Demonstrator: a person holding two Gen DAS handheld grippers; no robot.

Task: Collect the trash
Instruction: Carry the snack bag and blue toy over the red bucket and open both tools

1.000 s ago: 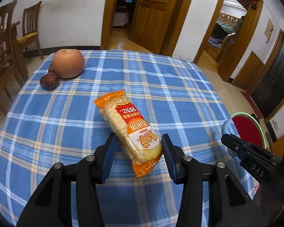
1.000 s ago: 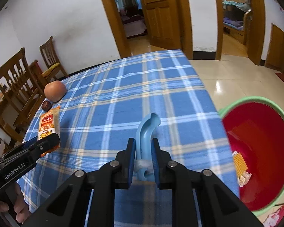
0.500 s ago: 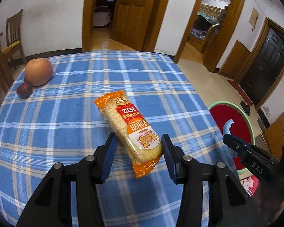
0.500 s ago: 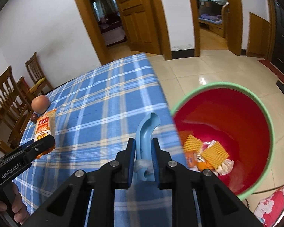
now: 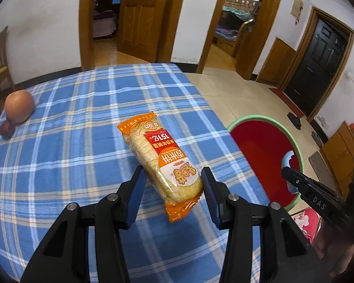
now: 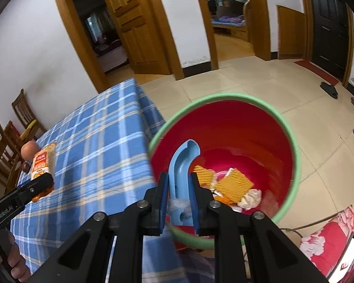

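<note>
An orange snack packet [image 5: 162, 160] hangs over the blue checked table [image 5: 70, 141], and my left gripper [image 5: 172, 174] is shut on its lower end. The same packet [image 6: 41, 162] shows at the left of the right wrist view. My right gripper [image 6: 179, 176] is shut on a curved light-blue plastic piece [image 6: 181, 158] and hovers over a red bin with a green rim [image 6: 224, 96] on the floor beside the table. Orange wrappers and crumpled paper [image 6: 233, 184] lie in the bin. From the left wrist view, the bin's rim [image 5: 259, 118] is at the right, with the blue piece [image 5: 286, 160] above it.
An apple [image 5: 19, 105] and a small dark red fruit [image 5: 6, 129] sit at the table's far left. Wooden chairs [image 6: 2, 141] stand behind that side. A red flowered cloth [image 6: 323, 240] lies on the tiled floor near the bin. Open doorways are beyond.
Both grippers swung right. The right one carried the blue piece from above the table to above the bin. The left one carried the packet closer to the table's bin-side edge.
</note>
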